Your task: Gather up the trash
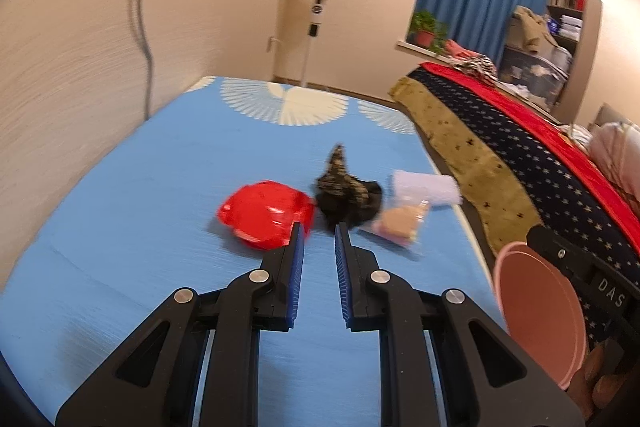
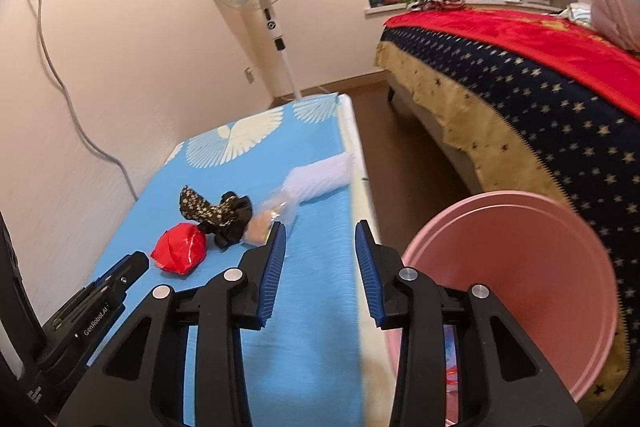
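Reading "GenRobot.AI" on left tool (image 2: 100, 291).

Warm indoor light; mild motion blur; fisheye-bent, dark-vignetted edges.

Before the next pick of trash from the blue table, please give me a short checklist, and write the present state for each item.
1. Left gripper fingers parted and holding nothing: ok.
2. Right gripper fingers parted and holding nothing: ok.
3. Trash within view on the blue table: red crumpled wrapper, dark patterned cloth piece, clear snack bag, white roll: ok.
4. Pieces lie apart for a clean single grasp: not ok; the red wrapper, the cloth and the bag crowd together.
5. Pink bucket beside the table, its opening in view: ok.
6. Picture sharpness for fine aiming: not ok; both views are motion blurred.
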